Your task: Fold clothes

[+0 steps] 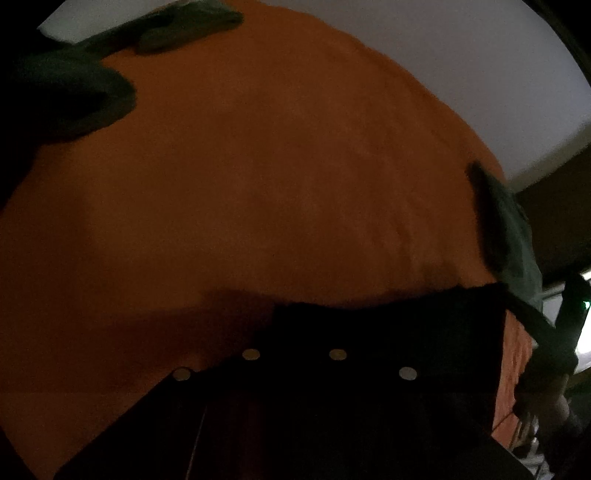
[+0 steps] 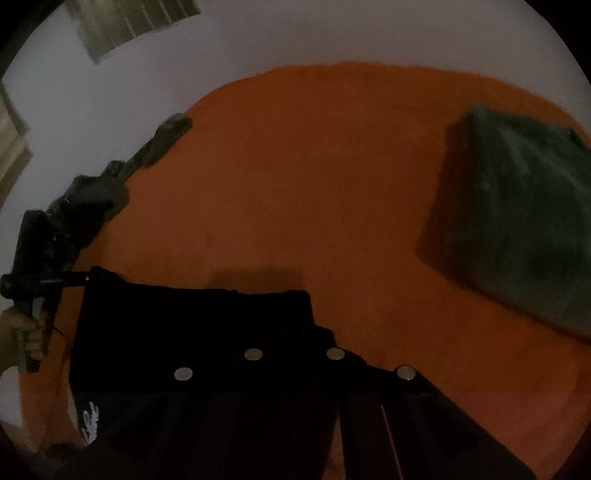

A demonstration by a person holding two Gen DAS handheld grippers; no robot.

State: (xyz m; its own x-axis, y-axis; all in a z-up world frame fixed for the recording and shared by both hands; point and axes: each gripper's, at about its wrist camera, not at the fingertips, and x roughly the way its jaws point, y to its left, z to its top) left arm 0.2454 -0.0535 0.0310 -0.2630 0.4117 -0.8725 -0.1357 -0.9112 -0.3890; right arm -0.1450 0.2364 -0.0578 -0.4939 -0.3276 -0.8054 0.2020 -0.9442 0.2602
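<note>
A black garment [image 2: 192,332] with a small white print hangs stretched between both grippers above an orange bedsheet [image 2: 314,184]. My right gripper [image 2: 295,354] is shut on its top edge near one corner. My left gripper [image 2: 79,278] shows at the left of the right wrist view, pinching the other corner. In the left wrist view the same black garment [image 1: 388,332] covers my left gripper [image 1: 295,356], which is shut on it. The fingertips of both are hidden by the cloth.
A folded dark green cloth [image 2: 517,221] lies on the sheet at the right. A crumpled dark green garment [image 2: 110,184] lies along the sheet's left edge, also in the left wrist view [image 1: 74,85]. A pale wall [image 2: 258,33] stands behind.
</note>
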